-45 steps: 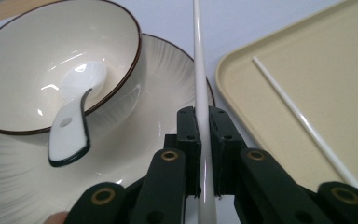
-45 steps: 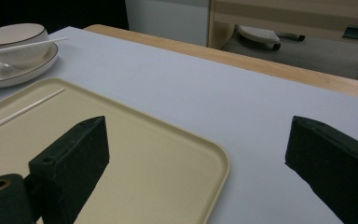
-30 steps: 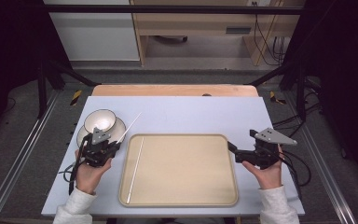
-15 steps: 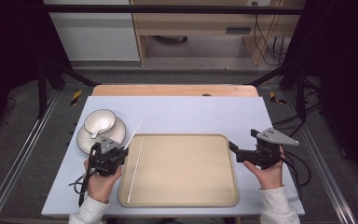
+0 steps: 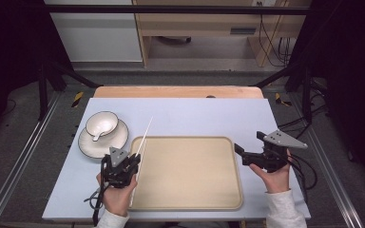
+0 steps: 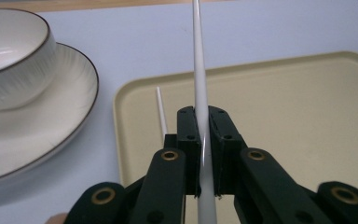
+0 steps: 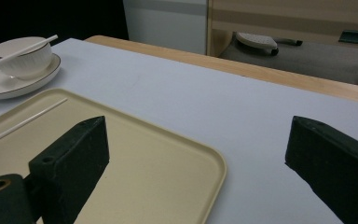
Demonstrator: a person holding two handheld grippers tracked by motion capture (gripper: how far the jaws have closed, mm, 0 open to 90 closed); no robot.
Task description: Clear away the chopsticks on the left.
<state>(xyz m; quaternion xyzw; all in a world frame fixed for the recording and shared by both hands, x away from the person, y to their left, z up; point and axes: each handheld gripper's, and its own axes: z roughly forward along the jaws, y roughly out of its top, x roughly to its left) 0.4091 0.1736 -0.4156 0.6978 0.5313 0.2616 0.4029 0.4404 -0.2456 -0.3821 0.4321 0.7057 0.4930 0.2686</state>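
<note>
The left hand-held gripper [image 5: 126, 164] is clamped on 1 white chopstick [image 6: 200, 93] over the tray's [image 5: 228, 202] left edge. Lower it level beside the second chopstick [image 6: 161, 114] before releasing. The right hand-held gripper [image 5: 241, 154] waits, jaws apart.

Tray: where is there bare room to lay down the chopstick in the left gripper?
Most of the tray is bare, from the second chopstick lying along its left edge across to the right rim near the open right gripper. The left gripper grips its chopstick. It is crowded left of the tray: bowl on plate.
</note>
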